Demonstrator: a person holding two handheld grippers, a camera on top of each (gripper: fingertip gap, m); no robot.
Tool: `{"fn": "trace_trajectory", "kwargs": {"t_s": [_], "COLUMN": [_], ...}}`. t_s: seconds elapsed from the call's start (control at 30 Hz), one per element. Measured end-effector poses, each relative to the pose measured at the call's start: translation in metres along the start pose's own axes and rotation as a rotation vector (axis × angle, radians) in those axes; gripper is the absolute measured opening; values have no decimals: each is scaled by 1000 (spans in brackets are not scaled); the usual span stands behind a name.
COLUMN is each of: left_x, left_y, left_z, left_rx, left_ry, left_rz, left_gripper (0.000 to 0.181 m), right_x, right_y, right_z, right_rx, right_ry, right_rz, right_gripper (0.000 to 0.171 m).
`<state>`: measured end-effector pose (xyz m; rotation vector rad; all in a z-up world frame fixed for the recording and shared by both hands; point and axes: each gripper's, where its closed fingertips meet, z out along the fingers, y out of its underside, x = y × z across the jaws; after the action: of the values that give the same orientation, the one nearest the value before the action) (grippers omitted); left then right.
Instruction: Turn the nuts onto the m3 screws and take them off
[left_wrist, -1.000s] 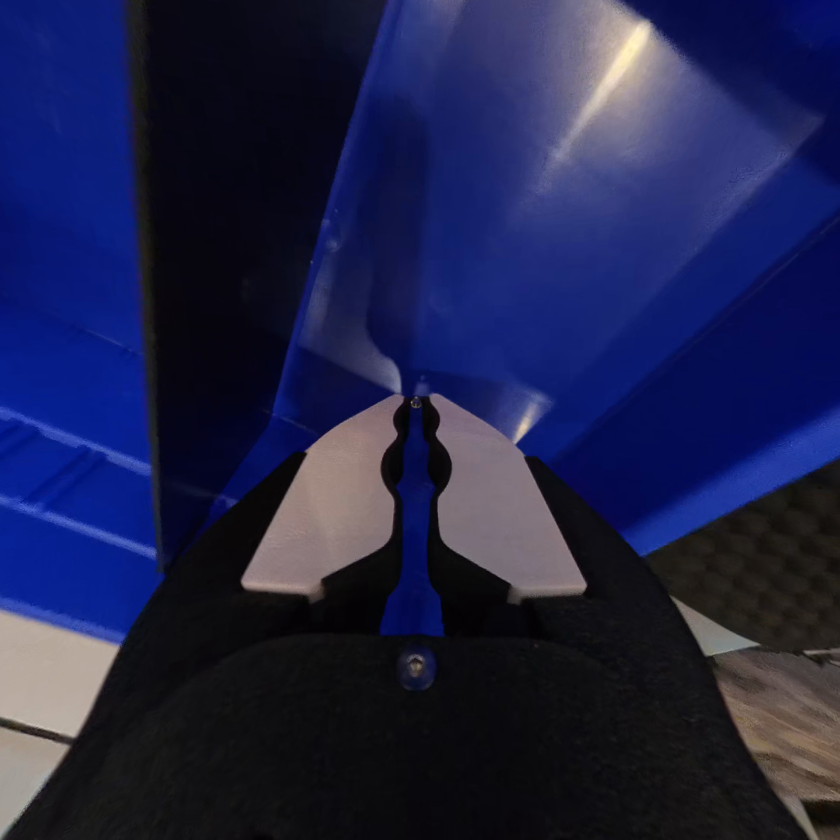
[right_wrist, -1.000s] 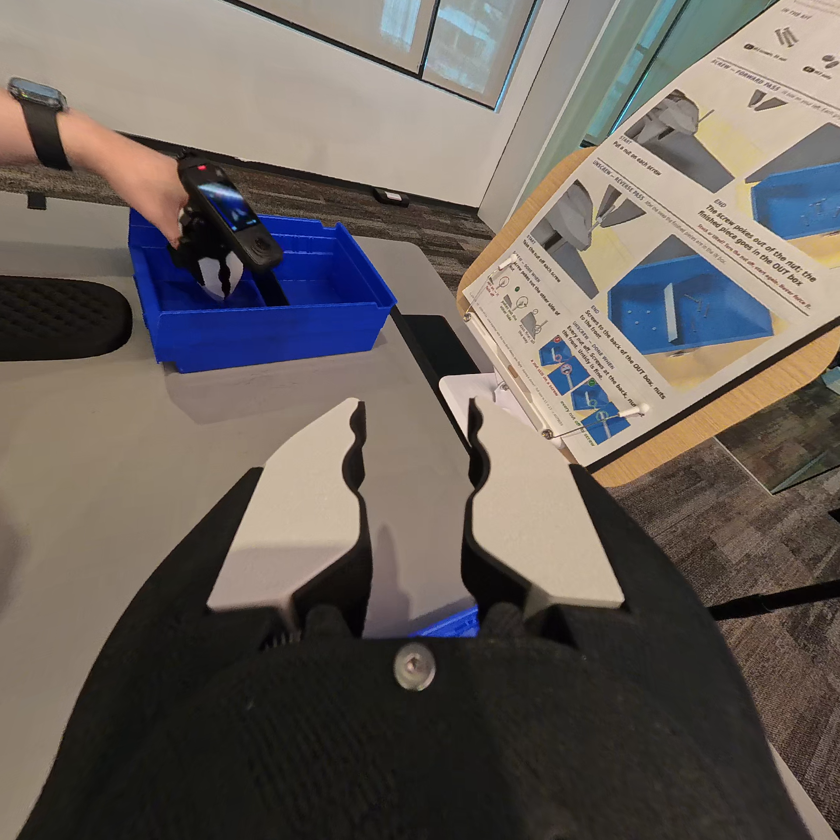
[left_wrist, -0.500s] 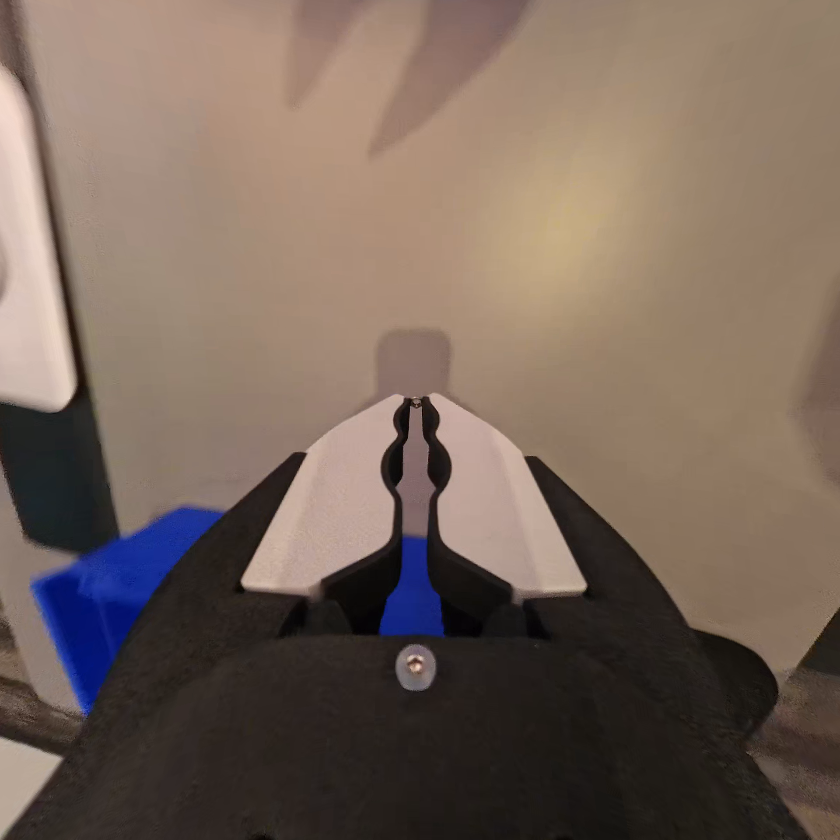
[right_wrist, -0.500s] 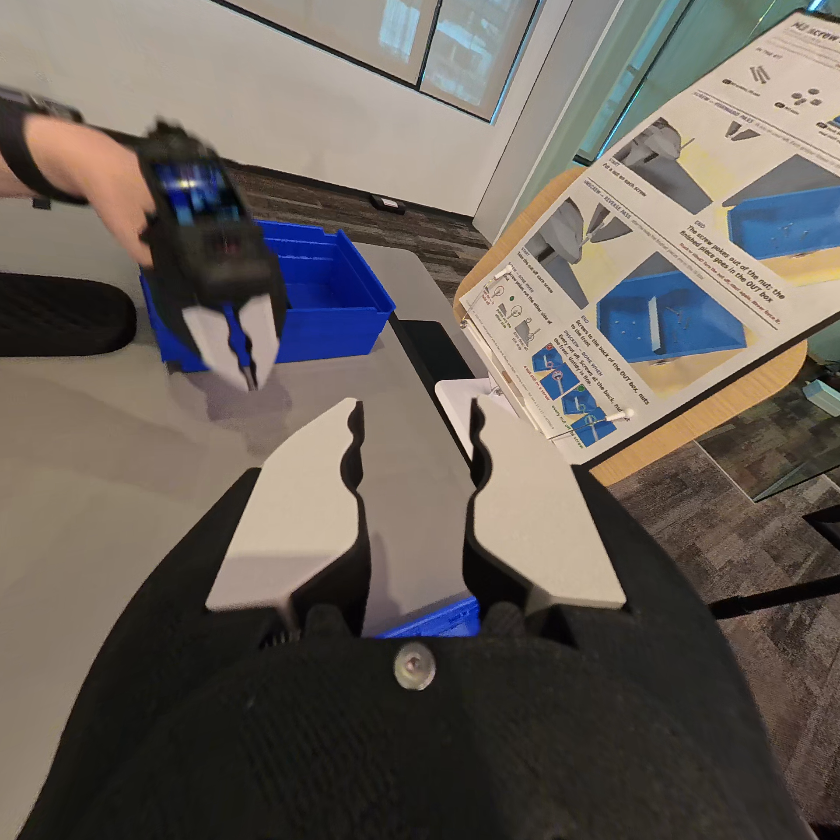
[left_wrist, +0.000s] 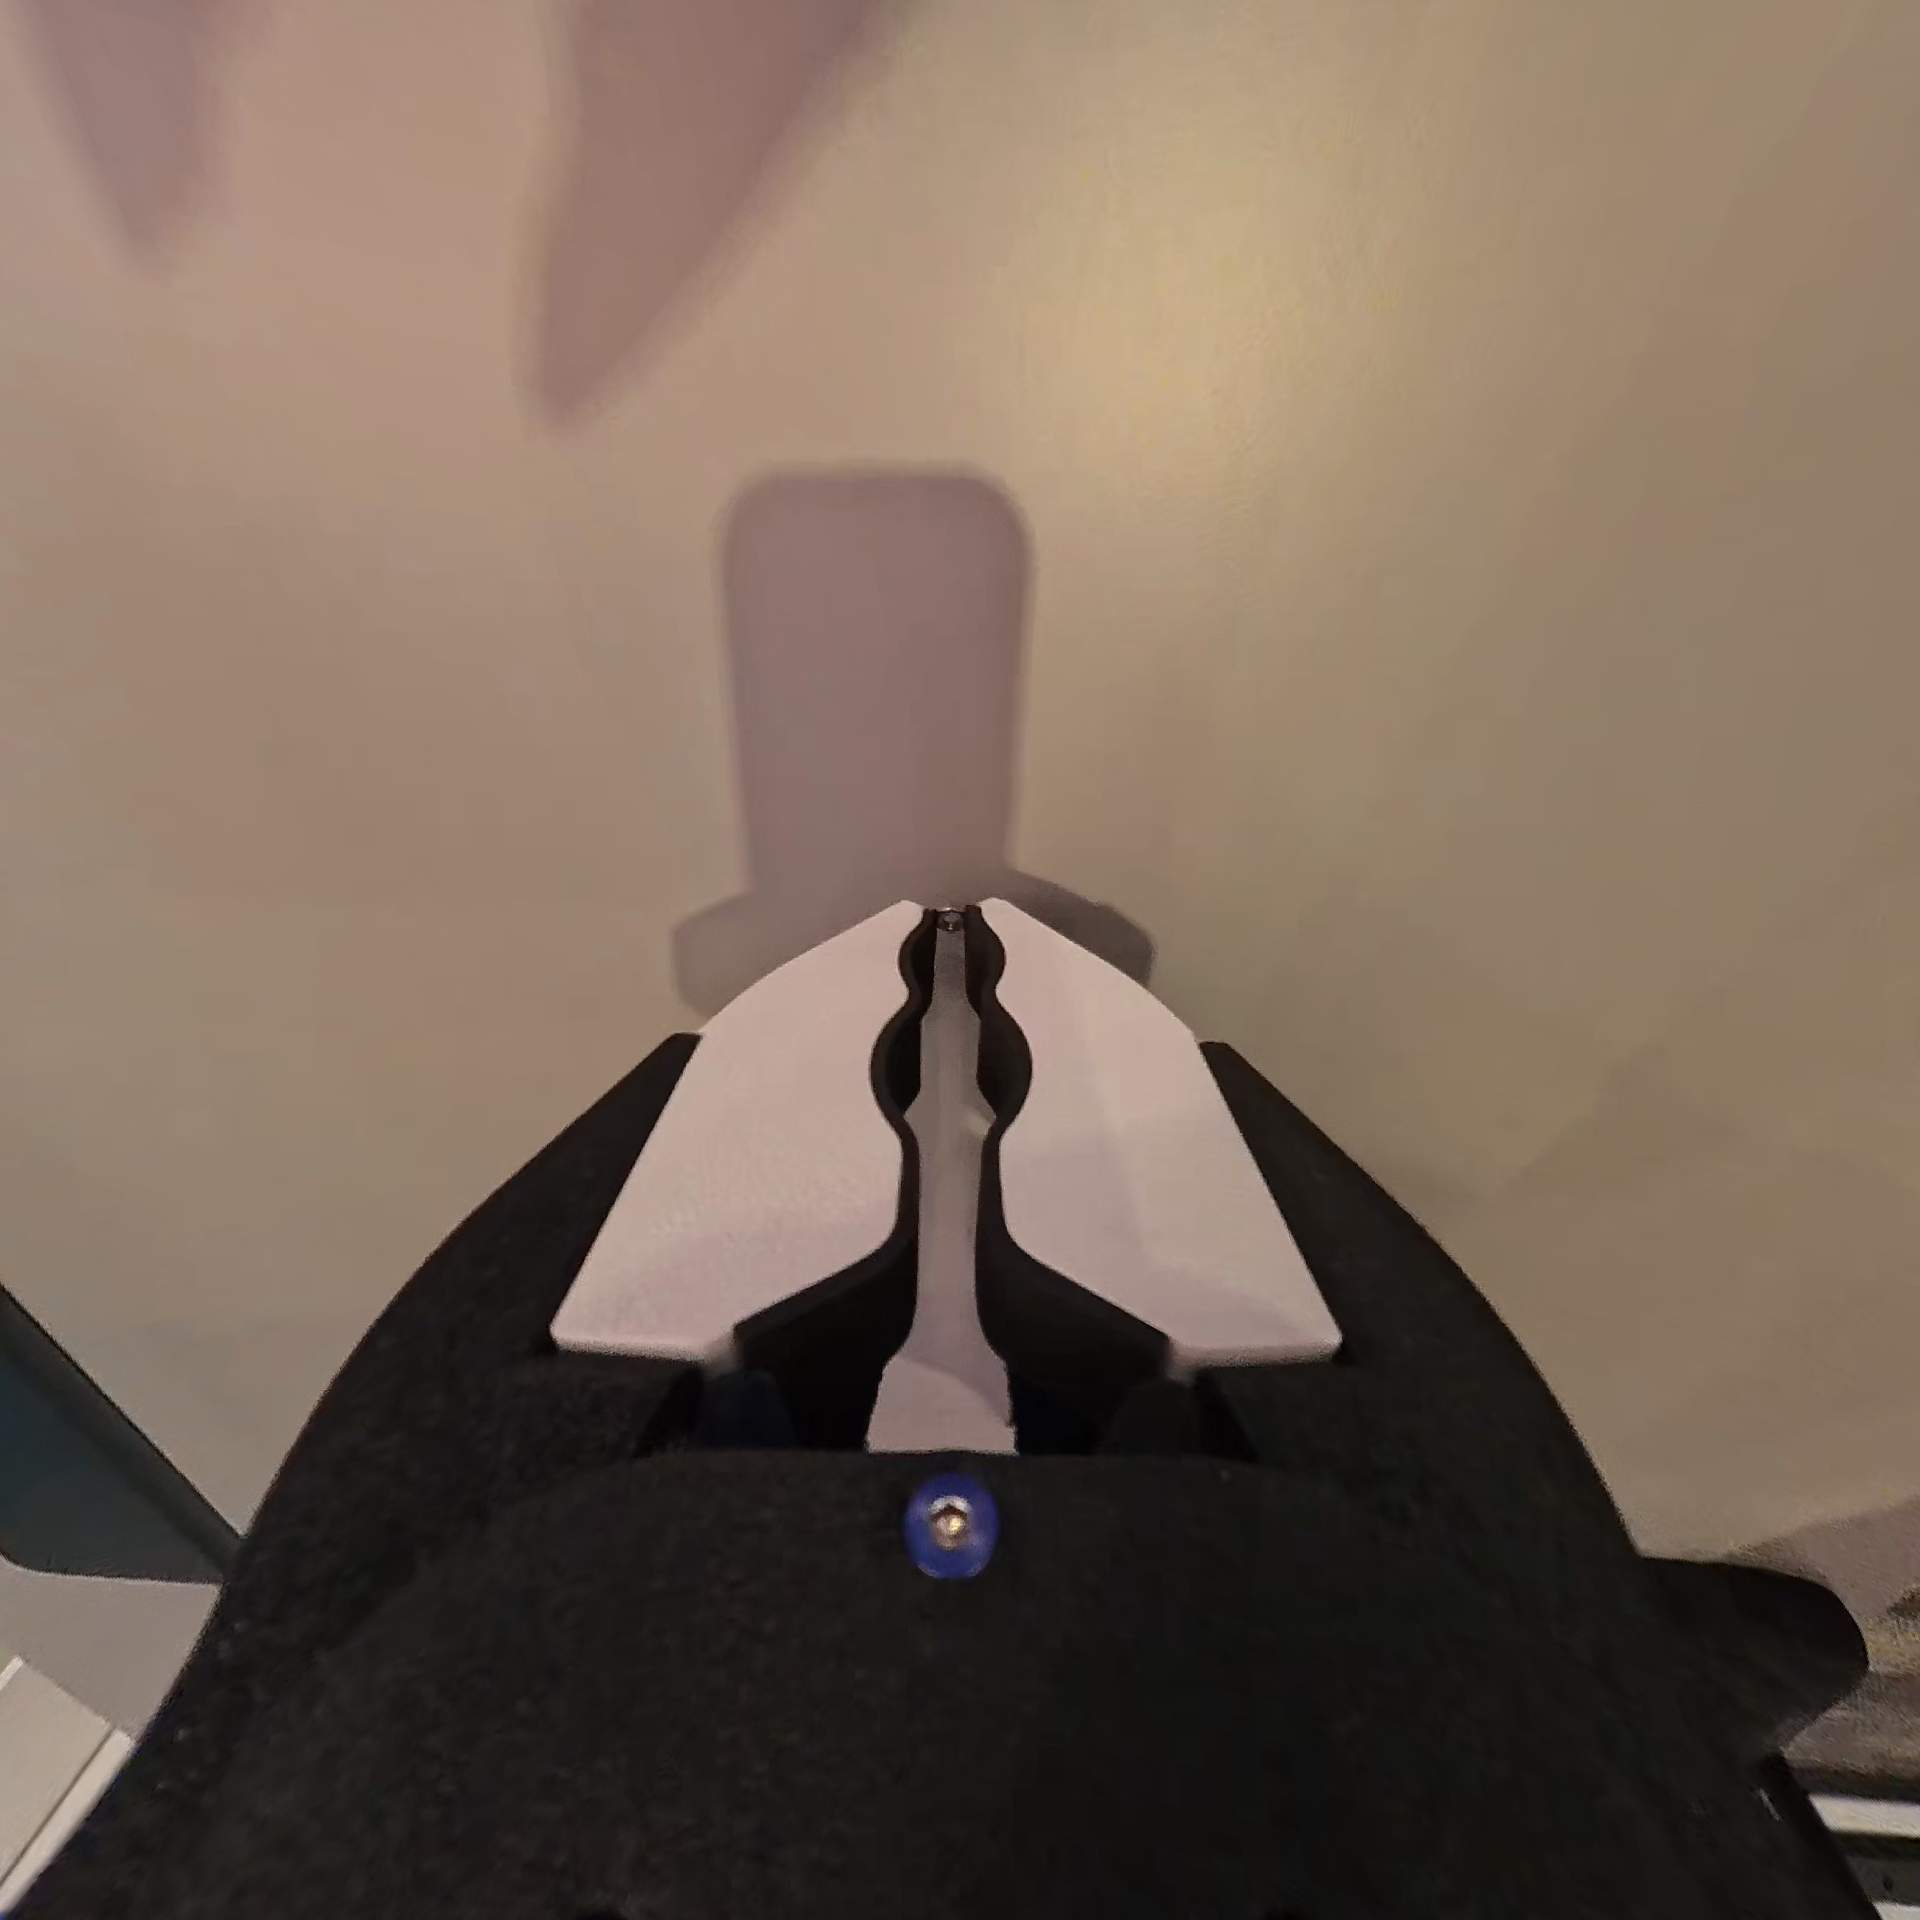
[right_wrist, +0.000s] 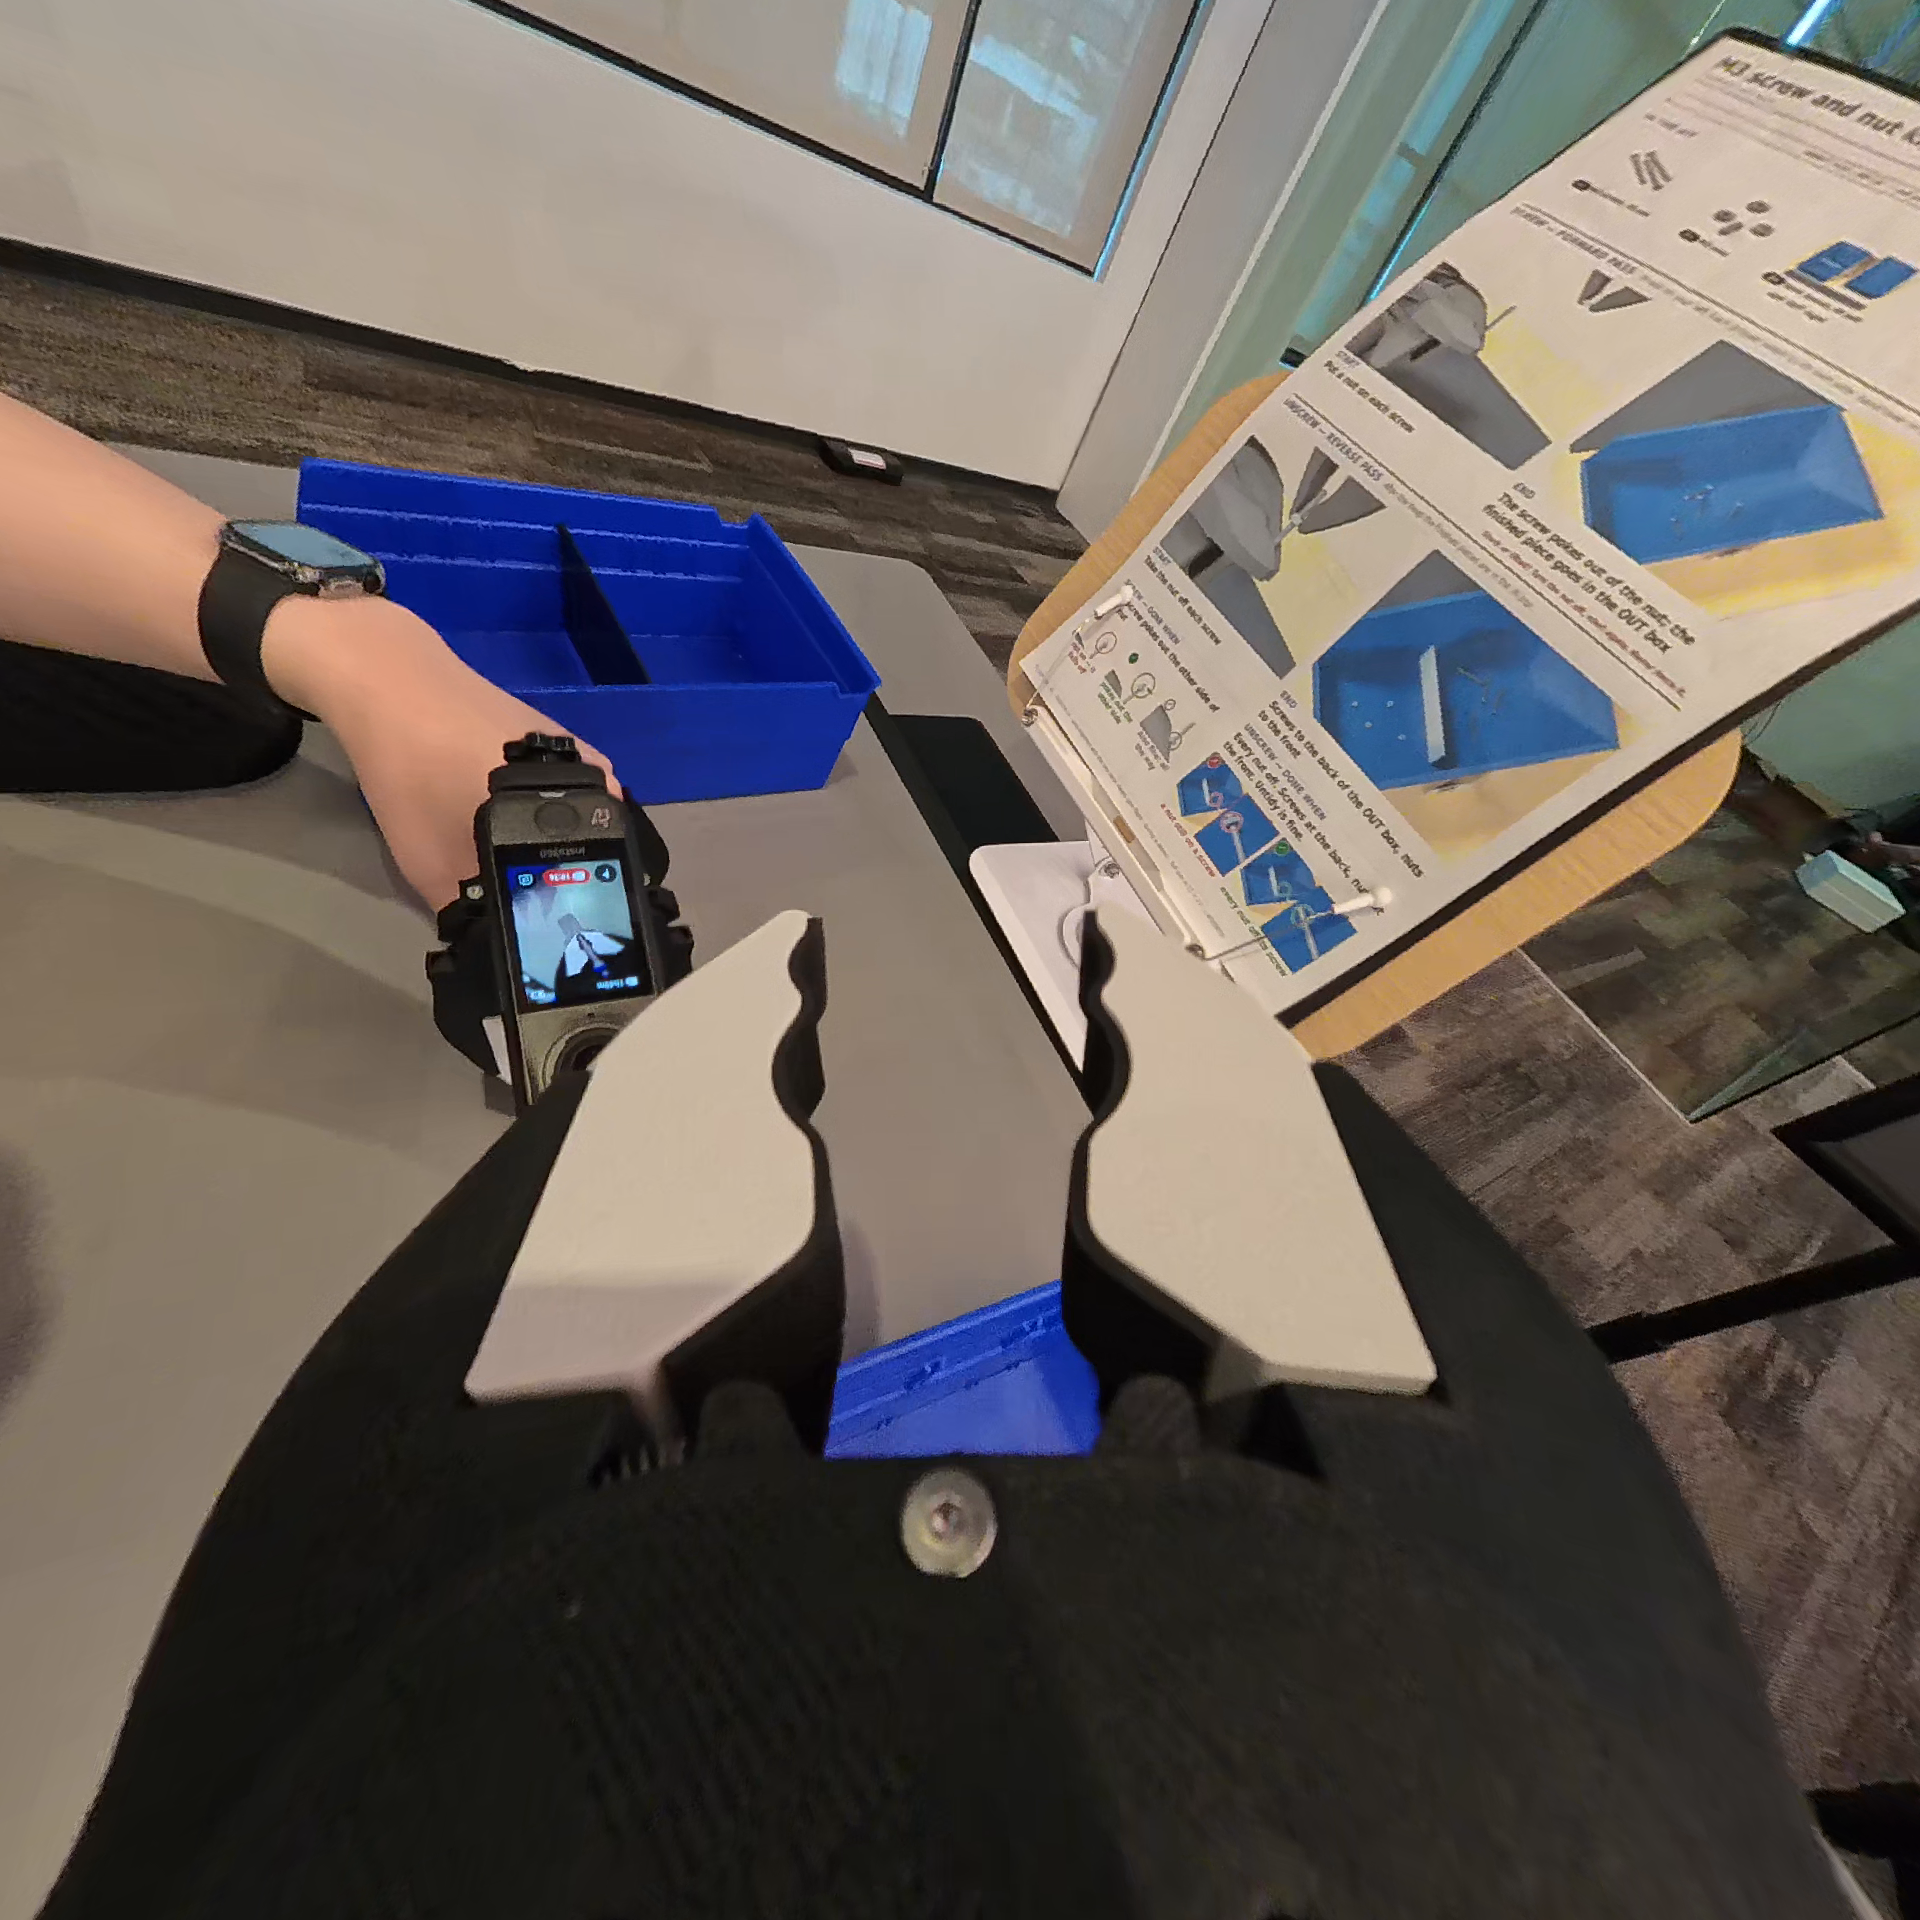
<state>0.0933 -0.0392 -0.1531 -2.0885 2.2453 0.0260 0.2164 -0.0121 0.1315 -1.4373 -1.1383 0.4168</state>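
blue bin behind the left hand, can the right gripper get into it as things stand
Probably yes: the right gripper is open and empty, and the blue bin is open-topped. Only the left gripper and hand partly stand between.

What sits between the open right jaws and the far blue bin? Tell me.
In the right wrist view, only bare grey table separates the right gripper from the blue bin; the left gripper stands off to one side.

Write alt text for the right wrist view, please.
The open right gripper hovers over a grey table, while a hand holds the left gripper pointing down just ahead. Behind sit a divided blue bin and a propped instruction sheet.
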Motion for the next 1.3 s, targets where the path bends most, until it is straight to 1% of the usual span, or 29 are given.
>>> {"fn": "trace_trajectory", "kwargs": {"t_s": [0.2,0.27,0.3,0.37,0.47,0.57,0.63,0.7,0.83,0.93,1.0,1.07,1.13,1.23,1.3], "left_x": [1,2,1,-4,-21,-40,-53,-64,-83,-97,-108,-115,-114,-118,-119], "left_y": [-5,-8,-11,-15,-8,24,63,107,189,230,249,261,264,264,265], "left_z": [8,7,3,-13,-55,-105,-129,-144,-148,-137,-124,-110,-101,-89,-81], "left_rx": [26,61,88,162,291,406,410,378,292,270,238,208,206,213,204], "left_ry": [31,65,81,90,48,-12,-67,-117,-124,-59,-16,33,94,102,113], "left_rz": [26,5,-11,-48,-128,-217,-285,-322,-380,-382,-364,-330,-273,-183,-137], "left_gripper": [6,16,18,20,21,21,21,20,19,19,19,19,15,14,20], "right_x": [8,11,12,15,20,25,25,20,14,13,12,6,-2,-13,-18], "right_y": [8,11,12,14,17,15,11,-1,-20,-22,-22,-23,-25,-23,-22], "right_z": [-2,-2,-2,-2,-2,-1,3,8,21,33,42,50,57,69,76], "right_rx": [-6,-12,-14,-19,-16,14,58,138,286,322,339,359,383,383,387], "right_ry": [4,10,13,24,38,44,31,-30,-110,-116,-108,-133,-166,-209,-223], "right_rz": [31,40,44,51,66,86,108,149,227,249,249,262,278,293,294], "right_gripper": [48,49,49,50,50,50,49,49,49,49,48,49,49,50,50]}}
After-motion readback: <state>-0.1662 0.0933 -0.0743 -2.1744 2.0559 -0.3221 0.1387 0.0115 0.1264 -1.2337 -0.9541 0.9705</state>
